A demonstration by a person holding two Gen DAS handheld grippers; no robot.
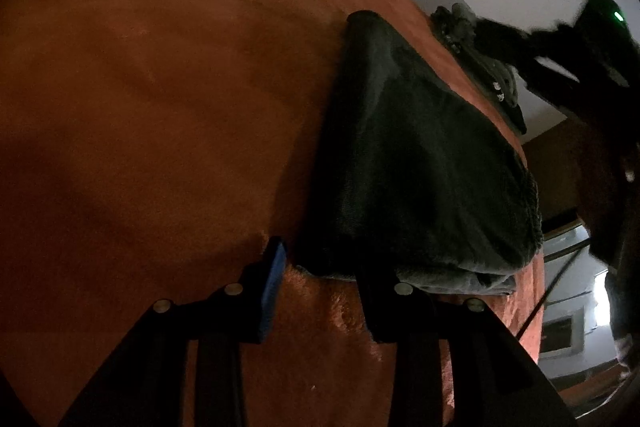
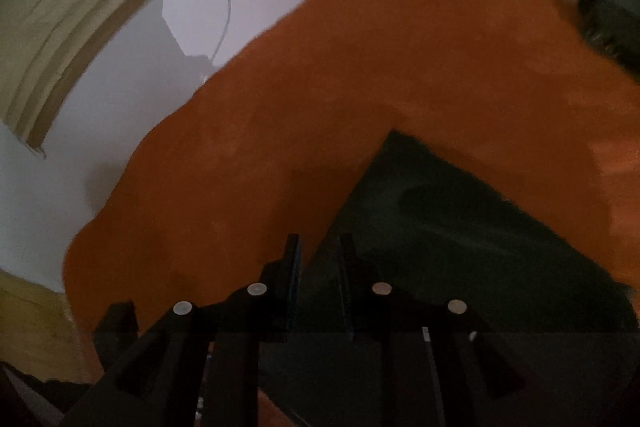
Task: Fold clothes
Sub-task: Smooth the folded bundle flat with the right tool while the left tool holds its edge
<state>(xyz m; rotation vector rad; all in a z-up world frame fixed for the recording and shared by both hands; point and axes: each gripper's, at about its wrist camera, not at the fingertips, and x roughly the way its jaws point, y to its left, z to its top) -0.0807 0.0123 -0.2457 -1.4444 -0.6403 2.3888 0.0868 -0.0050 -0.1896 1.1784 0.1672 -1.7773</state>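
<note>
Folded garment near blanket's right edge; left claw and right claw apart, empty. We square its edges, then fetch another.

The left gripper hovers over an orange fleece blanket, its jaws parted with only blanket pile between them. A folded dark green garment lies flat on the blanket; its near left corner sits beside the right finger. A heap of dark clothes rests at the blanket's far edge. The other gripper appears blurred at upper right.
</note>
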